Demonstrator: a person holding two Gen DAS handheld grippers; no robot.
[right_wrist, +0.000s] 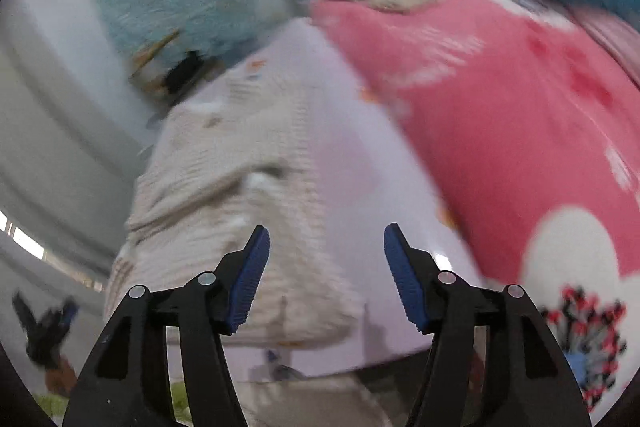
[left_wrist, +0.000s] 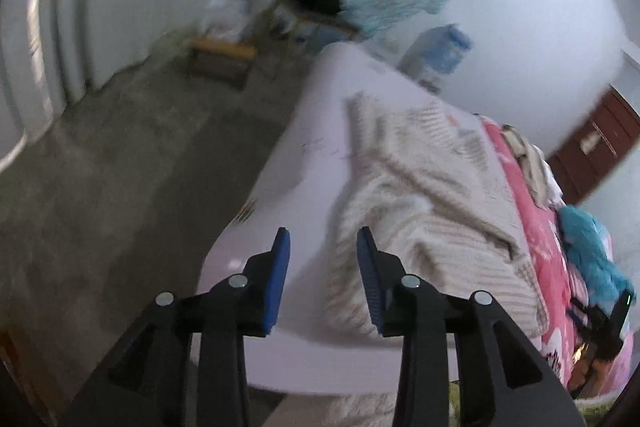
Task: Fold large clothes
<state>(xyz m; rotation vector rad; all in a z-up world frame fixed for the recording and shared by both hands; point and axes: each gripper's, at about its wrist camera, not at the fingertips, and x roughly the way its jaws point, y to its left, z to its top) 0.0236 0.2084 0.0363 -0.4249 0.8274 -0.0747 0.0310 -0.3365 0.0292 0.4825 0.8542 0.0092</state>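
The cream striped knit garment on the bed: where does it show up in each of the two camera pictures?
Left wrist view: the cream striped garment lies right of centre, ahead of the open left gripper.
Right wrist view: it lies left of centre, ahead of the open right gripper.
Shared landmark: the pink patterned quilt, on the garment's right in both.

- Cream sweater: ribbed knit cloth, soft and matt
- Bed sheet: smooth pale lilac cloth
- Pink quilt: printed cloth
- Left gripper: matt black plastic, ridged blue pads
- Floor: rough grey concrete
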